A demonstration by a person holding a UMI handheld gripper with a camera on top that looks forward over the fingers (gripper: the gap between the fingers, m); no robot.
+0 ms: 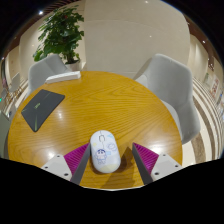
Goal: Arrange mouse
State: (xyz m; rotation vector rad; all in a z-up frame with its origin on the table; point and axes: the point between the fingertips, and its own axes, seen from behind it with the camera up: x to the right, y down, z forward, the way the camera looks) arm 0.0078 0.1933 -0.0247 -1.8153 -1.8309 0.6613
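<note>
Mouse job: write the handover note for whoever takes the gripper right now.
Gripper: open, holding nothing; the white mouse sits between its fingers with a gap at each side.
Mouse: resting on the round wooden table, near its front edge.
Also on the table: a dark mouse pad, off to the left and farther back. Two grey chairs and a potted plant stand beyond.
Done: gripper lined up on the mouse.
Left: close on it, lift, and place it, probably on the pad.
</note>
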